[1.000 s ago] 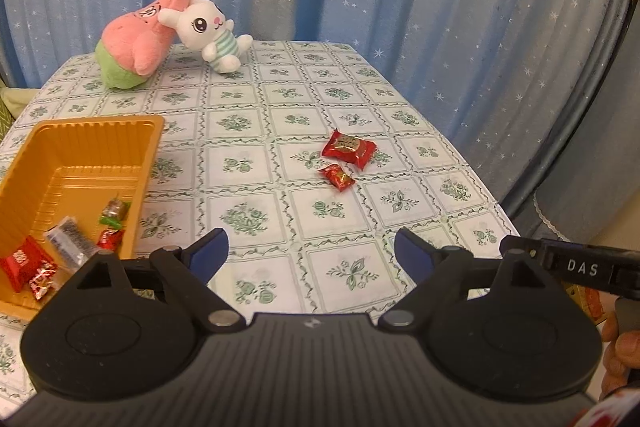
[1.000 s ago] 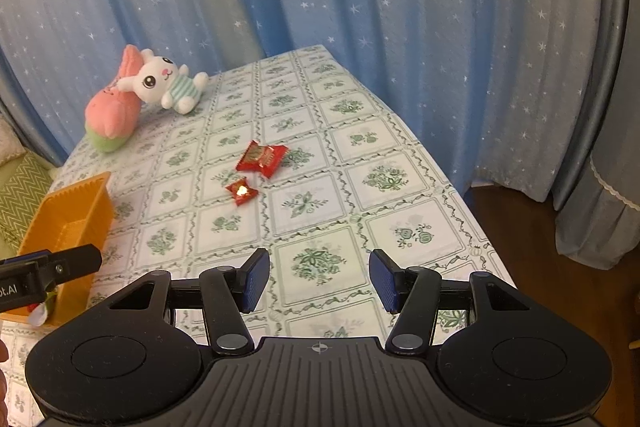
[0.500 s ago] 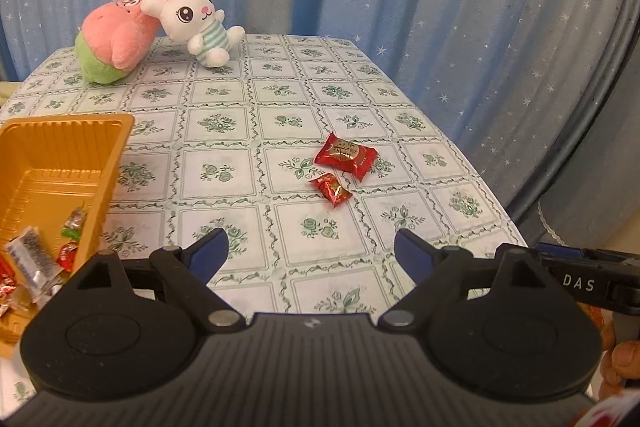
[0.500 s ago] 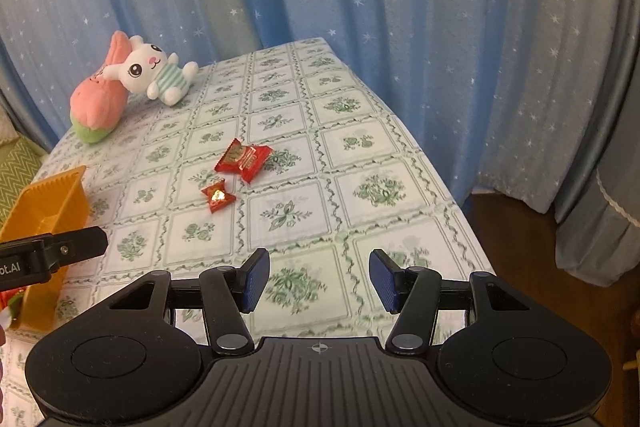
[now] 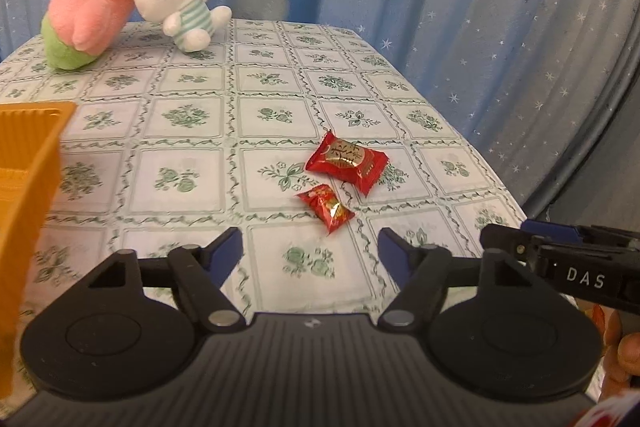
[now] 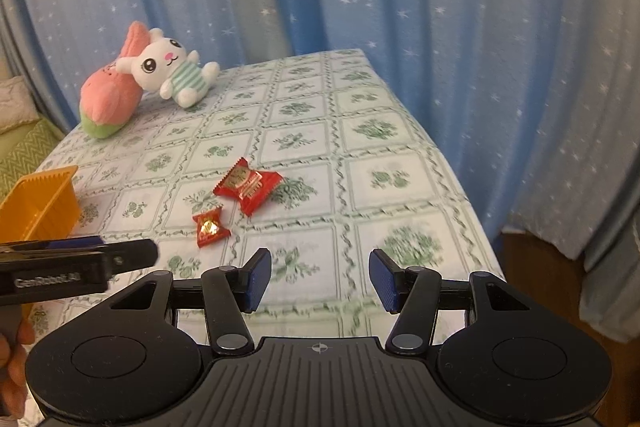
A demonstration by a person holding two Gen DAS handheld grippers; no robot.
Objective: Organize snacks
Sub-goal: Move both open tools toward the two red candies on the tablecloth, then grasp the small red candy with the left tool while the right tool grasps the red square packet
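Observation:
Two red snacks lie on the flowered tablecloth: a large red packet [image 5: 347, 162] [image 6: 248, 185] and, nearer me, a small red candy [image 5: 326, 207] [image 6: 211, 227]. My left gripper [image 5: 310, 254] hovers just short of the small candy; its jaws are closing with nothing between them. My right gripper [image 6: 319, 279] stands open and empty over the cloth, to the right of both snacks. An orange tray [image 5: 30, 163] [image 6: 42, 203] sits at the left; its contents are out of view.
A pink plush [image 5: 90, 23] and a white bunny plush [image 5: 176, 9] lie at the table's far left. Blue starred curtains hang behind. The table's right edge [image 6: 468, 195] drops to the floor. A hand holds each gripper's handle.
Both grippers moved forward and down toward the red snacks, which now look larger. The left jaws have narrowed. The orange tray slid toward the left edge of both views.

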